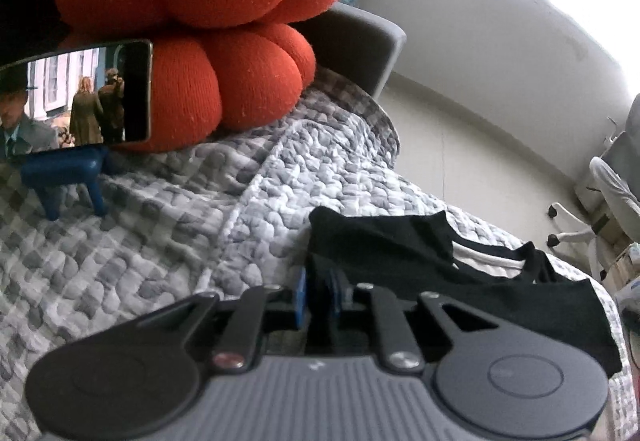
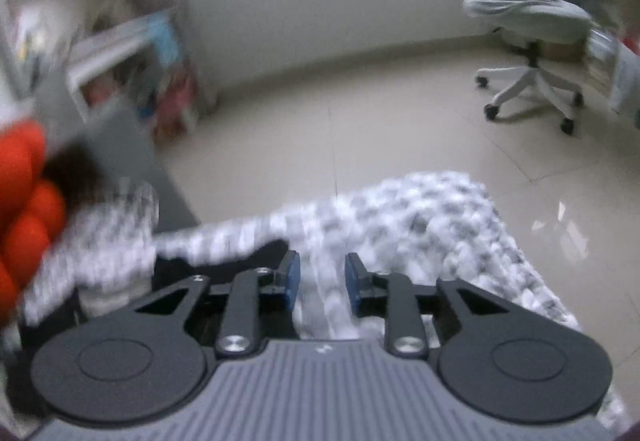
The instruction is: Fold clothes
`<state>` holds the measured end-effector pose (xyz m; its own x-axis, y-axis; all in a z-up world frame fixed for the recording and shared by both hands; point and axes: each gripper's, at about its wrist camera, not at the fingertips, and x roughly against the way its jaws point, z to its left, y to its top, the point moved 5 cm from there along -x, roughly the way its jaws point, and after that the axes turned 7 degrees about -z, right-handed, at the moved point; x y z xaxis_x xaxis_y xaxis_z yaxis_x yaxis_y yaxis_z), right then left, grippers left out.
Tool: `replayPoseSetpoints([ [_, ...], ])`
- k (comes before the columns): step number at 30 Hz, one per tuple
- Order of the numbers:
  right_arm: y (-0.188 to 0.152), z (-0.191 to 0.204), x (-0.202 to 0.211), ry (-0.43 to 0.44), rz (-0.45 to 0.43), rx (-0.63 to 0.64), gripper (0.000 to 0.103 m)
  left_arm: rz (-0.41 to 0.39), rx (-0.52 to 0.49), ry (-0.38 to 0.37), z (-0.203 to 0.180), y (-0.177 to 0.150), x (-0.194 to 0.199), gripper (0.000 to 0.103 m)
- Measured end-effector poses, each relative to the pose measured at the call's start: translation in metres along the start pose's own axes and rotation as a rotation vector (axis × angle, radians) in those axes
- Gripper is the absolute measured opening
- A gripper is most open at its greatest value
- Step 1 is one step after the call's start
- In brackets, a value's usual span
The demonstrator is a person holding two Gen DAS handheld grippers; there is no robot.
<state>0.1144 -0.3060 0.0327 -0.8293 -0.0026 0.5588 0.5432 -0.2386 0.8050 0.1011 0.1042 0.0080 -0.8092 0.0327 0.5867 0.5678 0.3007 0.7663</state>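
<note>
- Your left gripper [image 1: 318,295], just right of the round orange knitted cushion [image 1: 200,25], has its jaws nipped on the near edge of the black T-shirt with white stripes [image 1: 440,261], probably to carry a fold.
- The shirt lies on the grey-and-white checked quilt [image 1: 160,225], right of that cushion.
- Your right gripper [image 2: 322,283], furthest from the cushion, has its jaws parted over bare quilt, holding nothing; only its blurred view shows the floor beyond.

Orange knotted cushion [image 1: 208,29] and phone [image 1: 76,101] on blue stand [image 1: 64,173] blocking far left of bed. Quilt [image 1: 192,225] lying bare between stand and black shirt [image 1: 440,281], giving passage. Right claw [image 2: 322,277] hovering over bare quilt edge; floor [image 2: 360,129] beyond lying free up to office chair [image 2: 528,53].
</note>
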Motion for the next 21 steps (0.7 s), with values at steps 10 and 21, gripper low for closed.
replayPoseSetpoints([
  [10, -0.032, 0.008, -0.029, -0.156, 0.064, 0.2, 0.011, 0.043, -0.099, 0.034, -0.001, -0.011, 0.004, 0.014],
  [21, -0.011, 0.05, 0.004, -0.015, -0.016, 0.234, 0.014, -0.039, -0.099, -0.007, -0.017, 0.005, 0.025, 0.014],
])
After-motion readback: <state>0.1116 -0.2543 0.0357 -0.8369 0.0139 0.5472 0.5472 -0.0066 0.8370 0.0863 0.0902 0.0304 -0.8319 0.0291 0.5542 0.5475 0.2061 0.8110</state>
